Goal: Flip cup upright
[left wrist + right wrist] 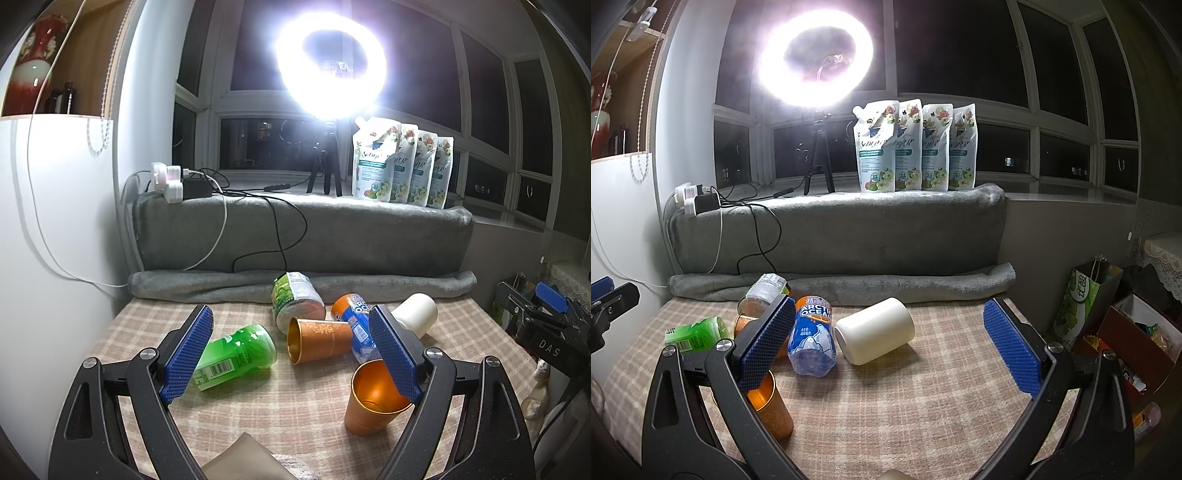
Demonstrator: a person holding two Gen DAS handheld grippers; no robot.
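Note:
An orange cup [369, 402] stands upright on the checked cloth, partly behind my left gripper's right pad; it also shows in the right wrist view [774, 410]. A second orange cup [319, 339] lies on its side, mouth toward me. A cream cup [875, 330] lies on its side between my right gripper's pads; it also shows in the left wrist view [417, 312]. My left gripper [291, 354] is open and empty above the lying orange cup. My right gripper [890, 347] is open and empty.
A green bottle [236, 356], a blue Arctic Ocean bottle [812, 336] and a green-labelled jar [295, 299] lie on the cloth. A grey blanket [303, 236] backs the table. Detergent pouches [916, 147] and a ring light [816, 59] stand behind. Bags and boxes [1108, 325] sit right.

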